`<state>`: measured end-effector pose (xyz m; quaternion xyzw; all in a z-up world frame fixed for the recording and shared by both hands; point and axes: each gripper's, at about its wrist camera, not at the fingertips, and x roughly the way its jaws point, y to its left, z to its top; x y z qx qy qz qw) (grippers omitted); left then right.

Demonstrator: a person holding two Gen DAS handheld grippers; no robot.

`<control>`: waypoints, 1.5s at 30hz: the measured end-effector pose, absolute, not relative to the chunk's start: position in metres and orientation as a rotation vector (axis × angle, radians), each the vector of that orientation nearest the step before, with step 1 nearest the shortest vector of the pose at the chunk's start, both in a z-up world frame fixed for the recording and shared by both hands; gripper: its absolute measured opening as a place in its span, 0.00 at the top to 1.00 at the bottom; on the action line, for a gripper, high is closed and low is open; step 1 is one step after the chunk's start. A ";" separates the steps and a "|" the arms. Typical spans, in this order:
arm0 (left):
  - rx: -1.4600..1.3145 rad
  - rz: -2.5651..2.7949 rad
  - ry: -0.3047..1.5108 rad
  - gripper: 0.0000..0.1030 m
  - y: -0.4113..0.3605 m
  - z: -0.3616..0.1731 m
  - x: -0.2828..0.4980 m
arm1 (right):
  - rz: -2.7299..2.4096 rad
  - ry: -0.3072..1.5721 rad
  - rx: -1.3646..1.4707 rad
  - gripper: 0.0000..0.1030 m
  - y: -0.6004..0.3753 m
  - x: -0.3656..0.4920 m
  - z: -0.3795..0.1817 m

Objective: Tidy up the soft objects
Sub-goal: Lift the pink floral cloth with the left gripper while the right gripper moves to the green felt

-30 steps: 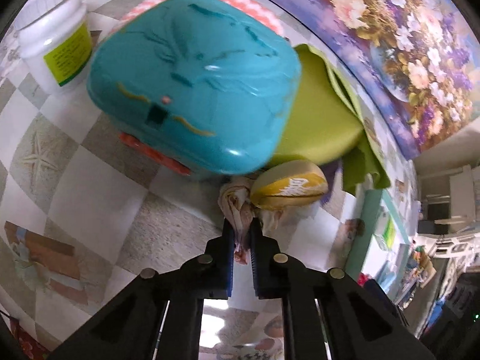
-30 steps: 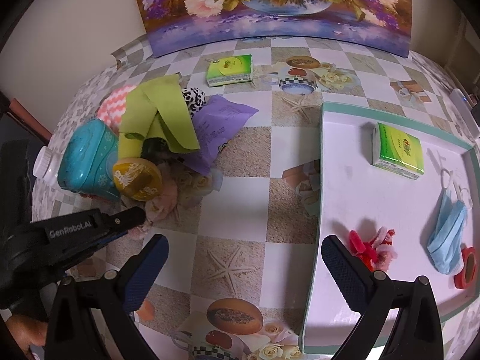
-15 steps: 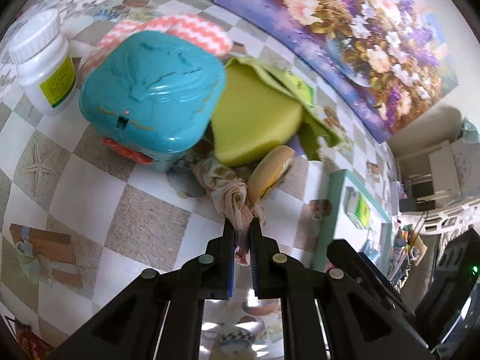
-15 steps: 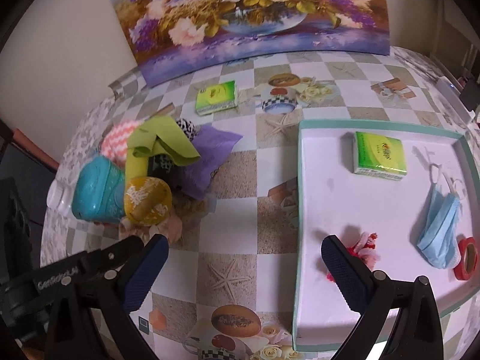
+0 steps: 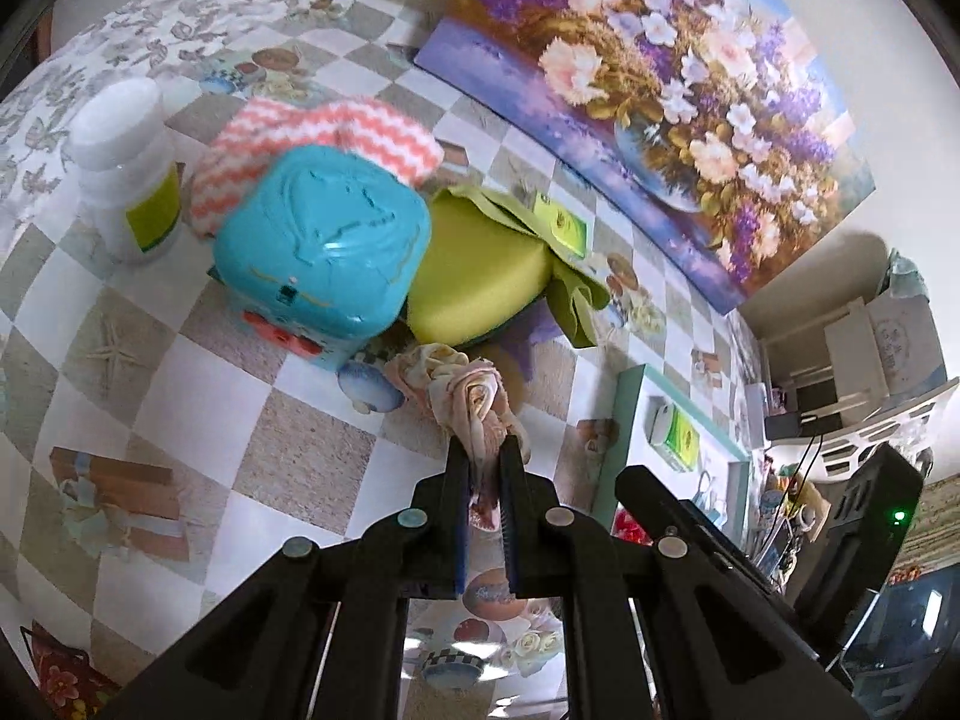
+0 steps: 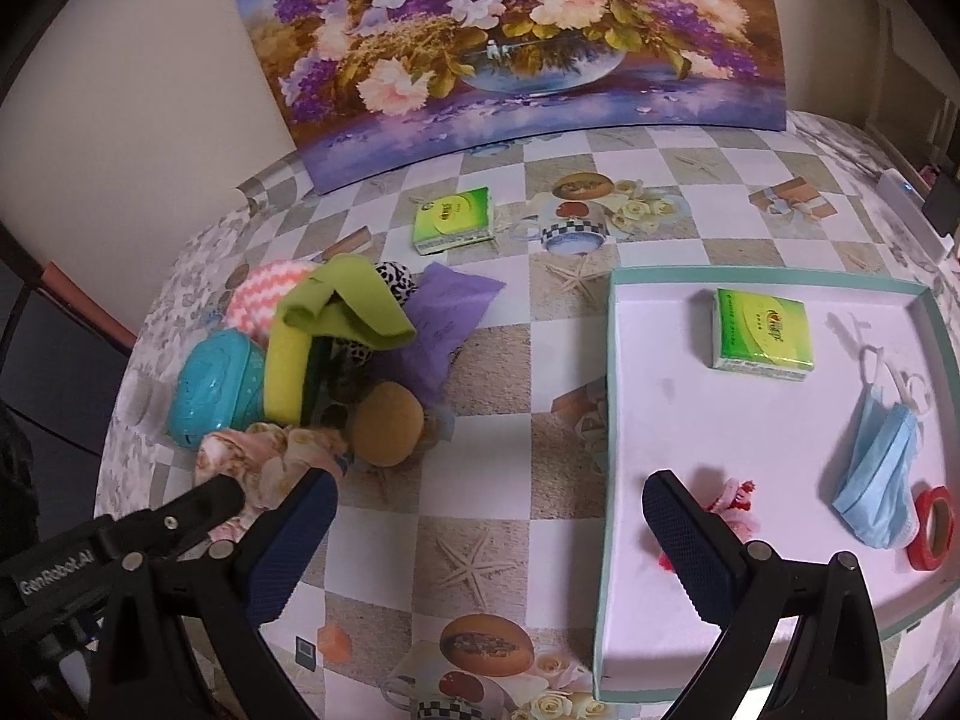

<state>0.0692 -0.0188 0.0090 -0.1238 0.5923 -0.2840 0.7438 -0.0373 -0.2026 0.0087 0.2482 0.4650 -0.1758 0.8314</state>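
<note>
Now floral cloth (image 5: 474,414) pinched in left tool (image 5: 485,468)

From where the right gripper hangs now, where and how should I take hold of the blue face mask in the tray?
Take the face mask across its bunched pleated body, from straight above, jaws spanning the narrow width. It lies flat on the tray, so a side approach would scrape; the ear loops are thin and slack. The right gripper is open already.
</note>
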 end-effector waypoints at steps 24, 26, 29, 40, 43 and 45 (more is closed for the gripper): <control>-0.347 -0.553 1.127 0.91 0.024 0.050 0.075 | -0.244 0.937 0.571 0.00 -0.198 -0.030 0.012; -0.348 -0.544 1.125 0.91 0.025 0.050 0.075 | -0.230 0.934 0.578 0.00 -0.197 -0.029 0.012; -0.355 -0.541 1.129 0.91 0.026 0.049 0.076 | -0.205 0.944 0.562 0.00 -0.193 -0.024 0.009; -0.370 -0.523 1.146 0.91 0.028 0.045 0.078 | -0.182 1.039 0.437 0.00 -0.179 -0.005 -0.017; -0.380 -0.510 1.150 0.91 0.030 0.044 0.080 | -0.177 1.047 0.405 0.00 -0.174 -0.001 -0.020; -0.388 -0.502 1.150 0.91 0.033 0.044 0.080 | -0.170 1.033 0.413 0.00 -0.174 0.000 -0.019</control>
